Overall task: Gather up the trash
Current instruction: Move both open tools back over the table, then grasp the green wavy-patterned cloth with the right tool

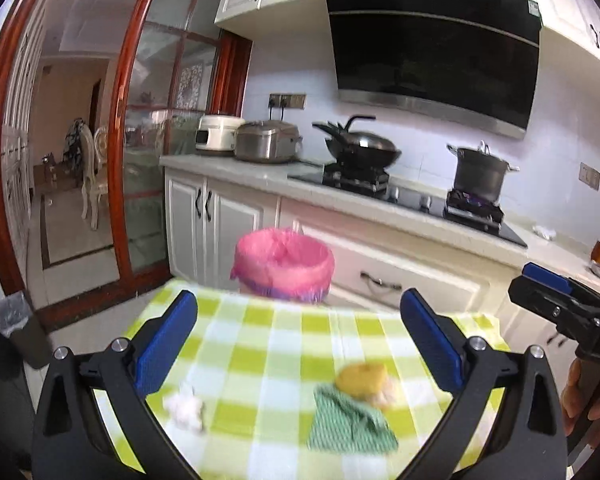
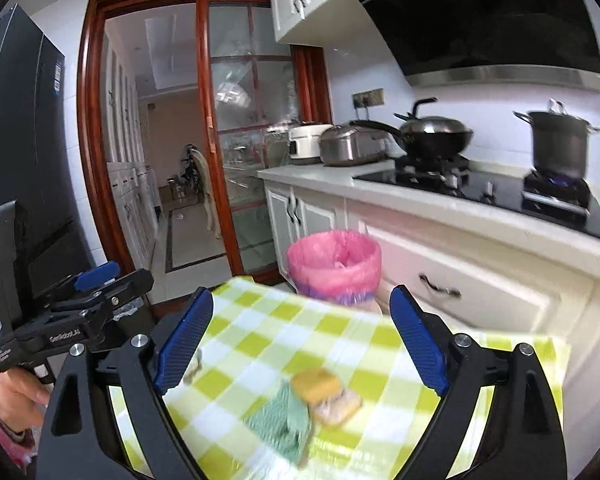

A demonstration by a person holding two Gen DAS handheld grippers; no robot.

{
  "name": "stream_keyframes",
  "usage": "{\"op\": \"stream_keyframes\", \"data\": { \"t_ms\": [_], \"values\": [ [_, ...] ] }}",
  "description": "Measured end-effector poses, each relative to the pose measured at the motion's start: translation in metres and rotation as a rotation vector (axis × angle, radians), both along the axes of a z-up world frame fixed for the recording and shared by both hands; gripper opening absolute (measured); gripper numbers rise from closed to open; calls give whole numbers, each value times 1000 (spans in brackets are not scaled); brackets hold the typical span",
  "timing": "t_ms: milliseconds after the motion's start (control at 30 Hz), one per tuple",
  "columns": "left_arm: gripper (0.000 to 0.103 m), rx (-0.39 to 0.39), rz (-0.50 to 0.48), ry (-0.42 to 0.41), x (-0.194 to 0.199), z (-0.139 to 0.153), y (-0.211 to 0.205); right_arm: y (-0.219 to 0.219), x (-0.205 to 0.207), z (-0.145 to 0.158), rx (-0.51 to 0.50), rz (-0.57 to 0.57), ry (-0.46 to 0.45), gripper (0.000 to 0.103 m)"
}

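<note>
Both grippers hang above a table (image 1: 260, 344) covered in a green-and-white checked cloth, and the bin (image 1: 285, 264) serves as the landmark: it stands just past the table's far edge, lined with a pink bag, against the white cabinets (image 1: 204, 220).

The left gripper (image 1: 300, 344) has its jaws spread wide, blue pads (image 1: 166, 344) well apart, with nothing between them. The right gripper (image 2: 300, 340) is likewise spread wide and holds nothing. In the left view the right gripper (image 1: 548, 284) shows at the right edge, level with the bin but well to its right; whether it is open cannot be told from that angle. In the right view the left gripper (image 2: 100, 280) shows well to the bin's left, held by a hand (image 2: 12, 396) in a pink sleeve.

The trash lies on the cloth, nearer the cameras than the bin. A crumpled white wad (image 1: 186, 404) sits nearer than the bin and to its left, close by the left gripper's left pad. A yellow sponge-like piece (image 1: 362, 378) lies nearer than the bin and a little to its right, touching a folded green cloth (image 1: 350, 420) on its near side. Something pale (image 2: 340, 404) lies under or against the yellow piece; it is too blurred to name.

Beyond the bin, on the counter, a wok (image 1: 360, 148) and a pot (image 1: 480, 172) sit on the stove (image 2: 480, 188), the pot over a blue flame (image 2: 560, 179). Two cookers (image 1: 244, 140) stand on the counter above and to the bin's left.
</note>
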State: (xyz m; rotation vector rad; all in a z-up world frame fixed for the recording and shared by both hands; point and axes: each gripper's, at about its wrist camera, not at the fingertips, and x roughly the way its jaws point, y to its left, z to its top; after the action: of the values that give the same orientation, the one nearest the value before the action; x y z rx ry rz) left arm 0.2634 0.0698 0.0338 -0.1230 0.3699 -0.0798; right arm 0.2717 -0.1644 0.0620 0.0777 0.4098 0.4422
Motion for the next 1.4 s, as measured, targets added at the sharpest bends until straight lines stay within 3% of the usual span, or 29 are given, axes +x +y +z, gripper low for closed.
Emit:
{"op": "stream_keyframes", "data": {
  "t_ms": [267,500,700,1233,1400],
  "values": [
    [98,10,27,48,-59,-55,-6,-3,-55,-62,35,-25,84,85],
    [98,54,37,76,-77,-94,-9,9,-55,-116,28,-51,186,85],
    [98,87,42,119,-64,-115,2,27,-28,-151,2,-68,257,85],
    [98,109,113,213,5,-134,52,75,52,-189,-54,-39,381,85],
    [98,113,118,217,17,-134,57,81,63,-199,-52,-38,415,74]
  ]
}}
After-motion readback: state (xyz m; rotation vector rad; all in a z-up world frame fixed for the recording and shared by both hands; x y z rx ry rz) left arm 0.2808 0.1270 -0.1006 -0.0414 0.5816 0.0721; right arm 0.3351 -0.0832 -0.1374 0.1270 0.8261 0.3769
